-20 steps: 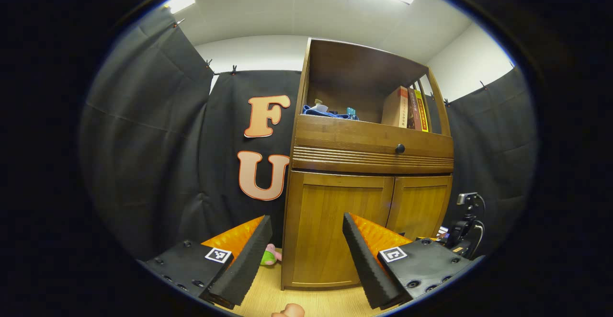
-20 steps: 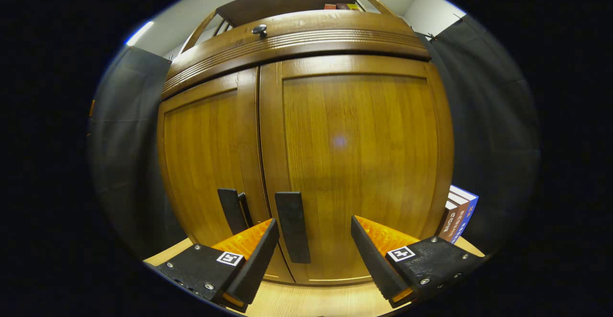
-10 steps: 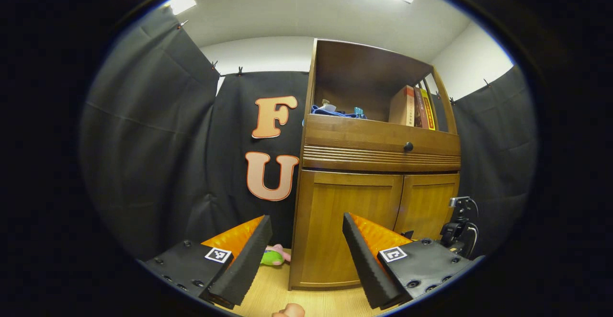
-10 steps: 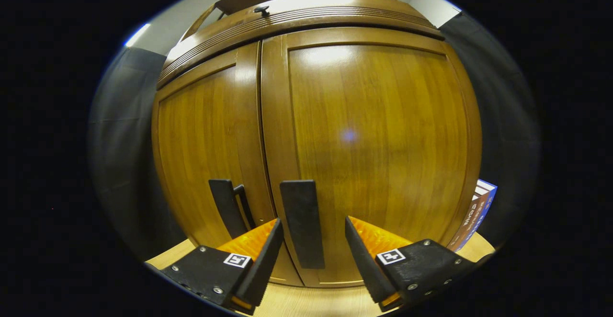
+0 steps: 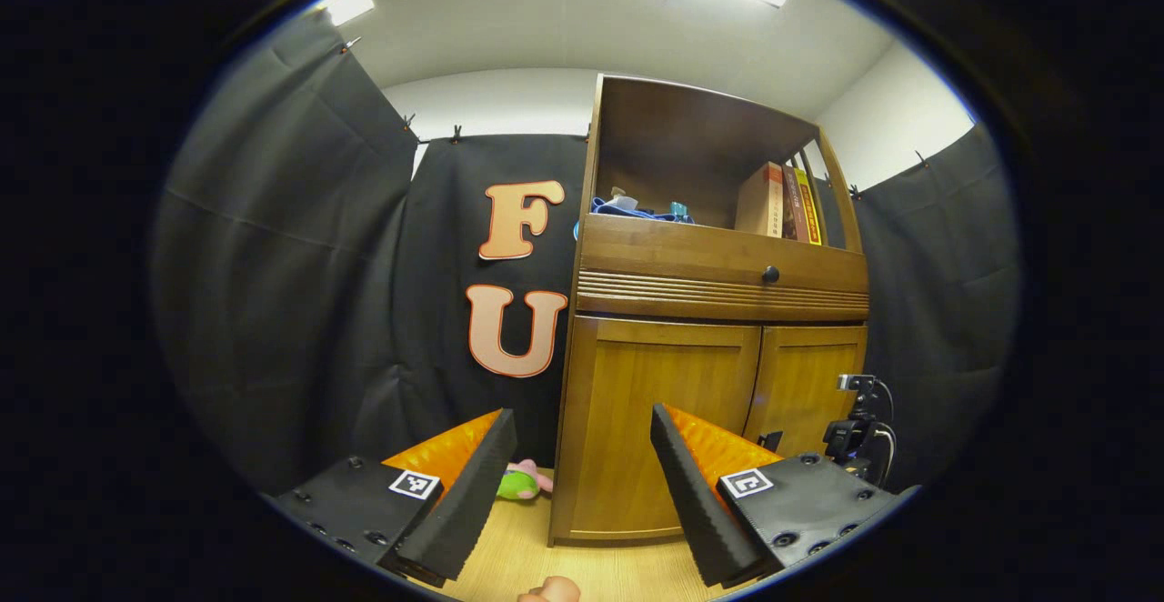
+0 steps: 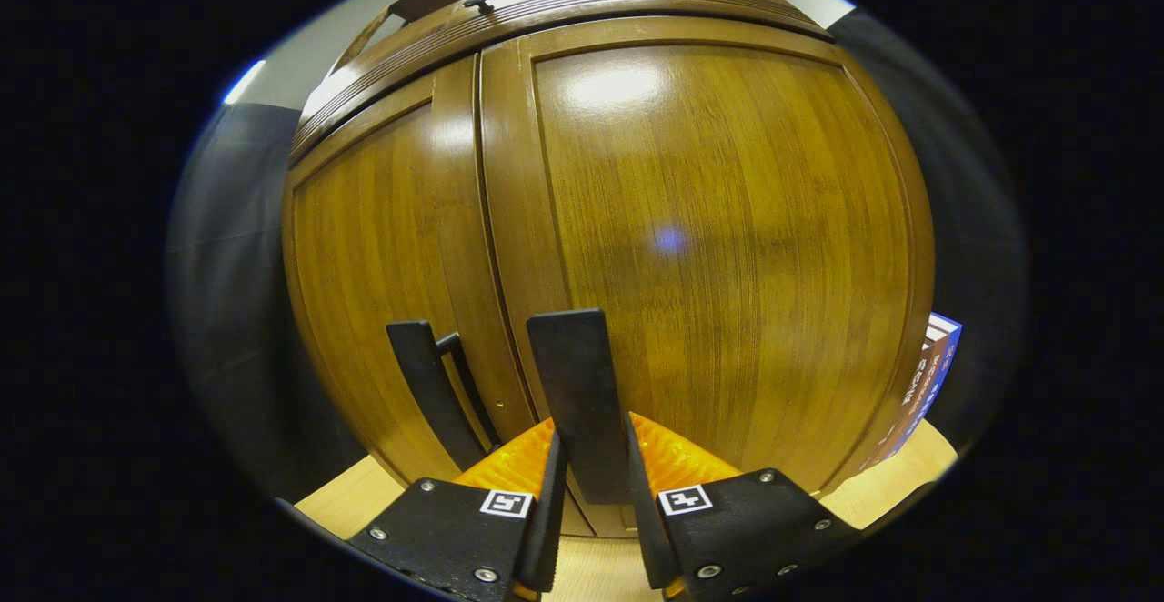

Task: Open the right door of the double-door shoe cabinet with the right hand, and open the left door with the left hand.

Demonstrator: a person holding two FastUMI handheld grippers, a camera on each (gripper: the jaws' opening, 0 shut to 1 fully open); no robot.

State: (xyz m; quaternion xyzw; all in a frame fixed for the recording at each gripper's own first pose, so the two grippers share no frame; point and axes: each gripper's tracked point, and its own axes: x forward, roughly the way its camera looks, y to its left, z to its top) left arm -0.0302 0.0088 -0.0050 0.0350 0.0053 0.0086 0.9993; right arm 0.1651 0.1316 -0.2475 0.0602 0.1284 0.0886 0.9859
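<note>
Up close in the right gripper view, the wooden shoe cabinet's two doors stand closed. My right gripper is shut on the dark vertical handle of the right door, one finger pressed against each side. Just to the left is the left door's handle on the left door. The left gripper view has the cabinet farther off, with its left door and right door closed. There my left gripper is open with nothing between its fingers. The other gripper sits low at the right door.
A drawer with a dark knob sits above the doors, under an open shelf with books. A green and pink plush toy lies on the wooden floor left of the cabinet. More books stand at its right side.
My right gripper moved in toward the right door and closed from open onto its handle. The left gripper drifted slightly left and stayed open.
</note>
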